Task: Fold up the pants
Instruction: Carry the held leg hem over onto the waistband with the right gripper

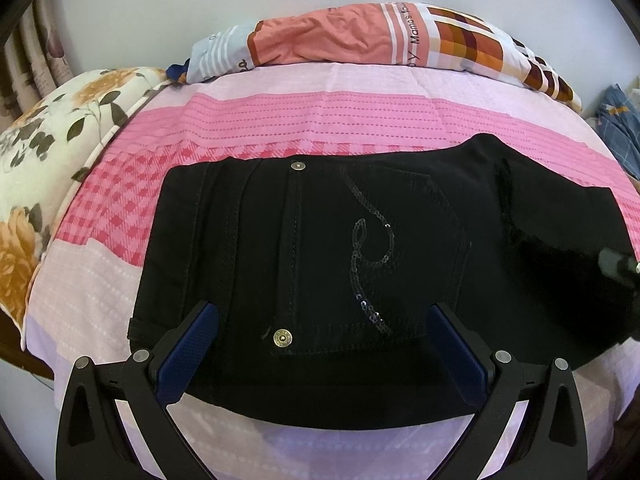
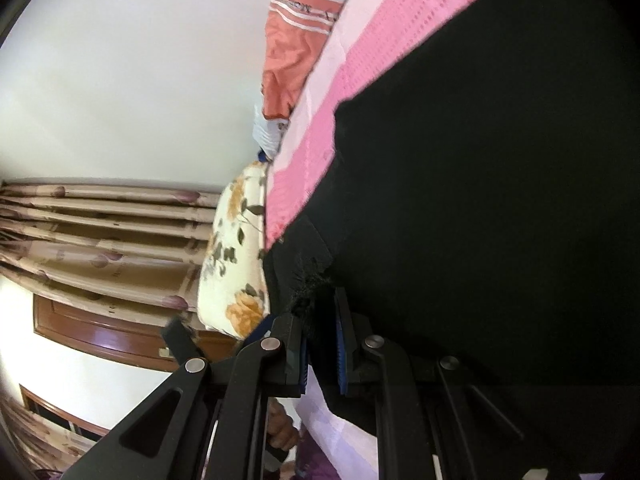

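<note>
Black pants [image 1: 360, 264] with a sequin swirl on the pocket lie folded on the pink bed sheet [image 1: 280, 120]. My left gripper [image 1: 322, 344] hovers open over their near edge, its blue pads [image 1: 188, 356] wide apart on either side of a metal rivet [image 1: 283, 338], gripping nothing. A dark part of my right gripper [image 1: 618, 266] shows at the pants' right end. In the right wrist view, my right gripper [image 2: 320, 320] is shut on a frayed edge of the black pants [image 2: 480, 200], and that cloth fills the view's right side.
A striped orange and plaid pillow [image 1: 360, 36] lies at the back of the bed. A floral quilt [image 1: 44, 160] sits at the left. Blue checked cloth [image 1: 622, 124] is at the far right. Curtains [image 2: 100, 232] and a wooden frame [image 2: 100, 336] stand beyond the bed.
</note>
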`<state>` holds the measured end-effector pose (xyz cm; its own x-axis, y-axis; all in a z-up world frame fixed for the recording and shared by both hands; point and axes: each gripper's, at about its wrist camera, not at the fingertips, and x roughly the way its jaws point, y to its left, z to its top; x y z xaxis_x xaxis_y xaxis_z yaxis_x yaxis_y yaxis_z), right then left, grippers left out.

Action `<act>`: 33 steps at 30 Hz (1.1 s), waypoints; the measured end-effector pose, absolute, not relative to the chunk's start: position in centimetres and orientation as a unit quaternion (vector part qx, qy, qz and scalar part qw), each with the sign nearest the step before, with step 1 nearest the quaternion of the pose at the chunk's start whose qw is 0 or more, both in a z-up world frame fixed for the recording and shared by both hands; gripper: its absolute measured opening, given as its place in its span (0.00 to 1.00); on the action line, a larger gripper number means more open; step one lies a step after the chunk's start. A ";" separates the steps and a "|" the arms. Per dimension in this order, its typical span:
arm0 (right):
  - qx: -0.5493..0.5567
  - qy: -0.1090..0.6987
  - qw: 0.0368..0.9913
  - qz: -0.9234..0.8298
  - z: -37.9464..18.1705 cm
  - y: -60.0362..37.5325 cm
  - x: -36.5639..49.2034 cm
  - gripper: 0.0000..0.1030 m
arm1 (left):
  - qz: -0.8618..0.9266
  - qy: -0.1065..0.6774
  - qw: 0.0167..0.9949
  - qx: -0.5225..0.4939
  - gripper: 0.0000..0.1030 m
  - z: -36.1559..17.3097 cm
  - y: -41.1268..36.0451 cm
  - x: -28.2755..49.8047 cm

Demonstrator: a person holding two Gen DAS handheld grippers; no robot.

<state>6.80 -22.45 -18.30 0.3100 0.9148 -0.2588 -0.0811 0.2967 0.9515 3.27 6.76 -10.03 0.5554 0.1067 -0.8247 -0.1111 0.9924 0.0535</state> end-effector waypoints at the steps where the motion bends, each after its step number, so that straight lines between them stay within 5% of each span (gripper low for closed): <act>1: 0.463 0.447 0.667 0.376 -18.0 -22.7 6.9 0.12 | 0.062 0.467 0.882 -0.003 1.00 -10.0 6.8 3.3; 8: 0.427 0.394 0.715 0.389 -14.0 -23.2 7.1 0.12 | 0.063 0.467 0.882 -0.011 1.00 -10.2 7.4 3.3; 17: 0.385 0.466 0.671 0.430 -19.1 -17.6 6.9 0.14 | 0.062 0.475 0.878 -0.018 1.00 -10.5 7.8 3.4; 19: 0.384 0.474 0.660 0.439 -19.3 -17.1 7.0 0.24 | 0.063 0.475 0.877 -0.017 1.00 -10.5 7.8 3.3; 21: 0.398 0.472 0.640 0.457 -19.2 -17.1 7.0 0.46 | 0.063 0.475 0.877 -0.016 1.00 -10.4 7.8 3.3; 24: 0.462 0.455 0.589 0.482 -19.2 -18.4 7.2 0.58 | 0.064 0.474 0.878 -0.018 1.00 -10.4 7.8 3.4; 27: 0.518 0.438 0.568 0.466 -19.3 -21.1 7.6 0.65 | 0.064 0.473 0.879 -0.024 1.00 -10.4 8.1 3.4; 33: 0.454 0.467 0.626 0.429 -18.4 -23.2 8.0 0.65 | 0.060 0.474 0.878 -0.026 1.00 -10.4 8.1 3.4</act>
